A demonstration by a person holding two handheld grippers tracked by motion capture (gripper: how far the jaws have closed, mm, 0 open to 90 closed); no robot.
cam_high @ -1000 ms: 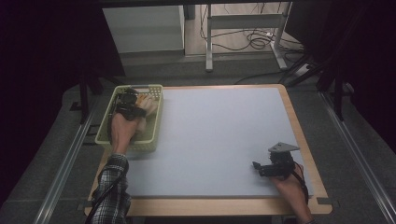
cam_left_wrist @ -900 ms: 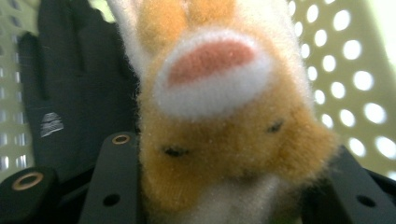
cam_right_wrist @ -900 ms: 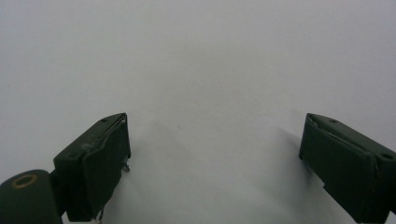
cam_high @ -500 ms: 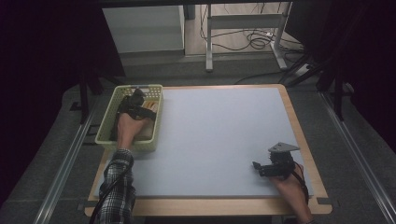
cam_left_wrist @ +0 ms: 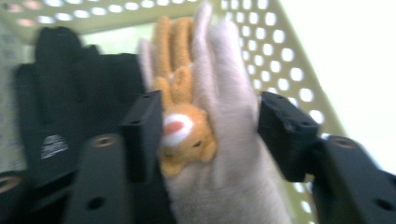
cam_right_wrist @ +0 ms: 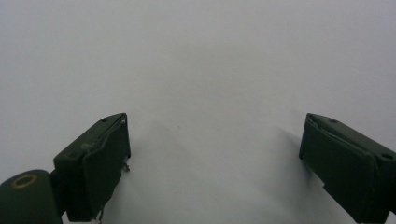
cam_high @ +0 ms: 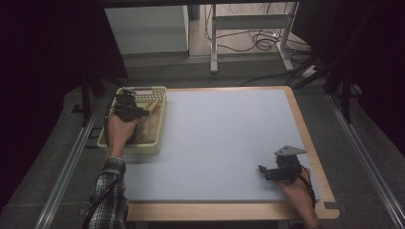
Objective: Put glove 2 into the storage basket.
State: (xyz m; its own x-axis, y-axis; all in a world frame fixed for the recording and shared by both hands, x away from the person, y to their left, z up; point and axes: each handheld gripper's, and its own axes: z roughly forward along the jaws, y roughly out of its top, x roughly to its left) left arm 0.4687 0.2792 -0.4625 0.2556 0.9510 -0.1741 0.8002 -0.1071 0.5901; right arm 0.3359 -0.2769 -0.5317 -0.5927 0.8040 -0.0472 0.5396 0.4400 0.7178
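Item 1: right gripper, near edge of desk at its right side, held low over the pale grey mat; fingers spread wide apart w/ nothing between, bare mat beyond them. Item 2: person's left arm, plaid sleeve, reaching fwd into the basket. Item 3: left gripper, inside the basket; its fingers have just been closing, w/ the glove between them; one finger lies against the rabbit patch, the other stands a little off the glove's far side, so not clamped. Item 4: pale pink fleece glove, fuzzy, fingers pointing away, an orange rabbit patch w/ long ears, white muzzle, pink nose sewn on; lies in the basket, right half. Item 5: black glove, white printed label, just beside the pink one, touching it, crowding the left finger. Item 6: basket, pale yellow-green plastic, perforated walls, at the desk's far left corner; its wall stands close behind and right of the gloves.
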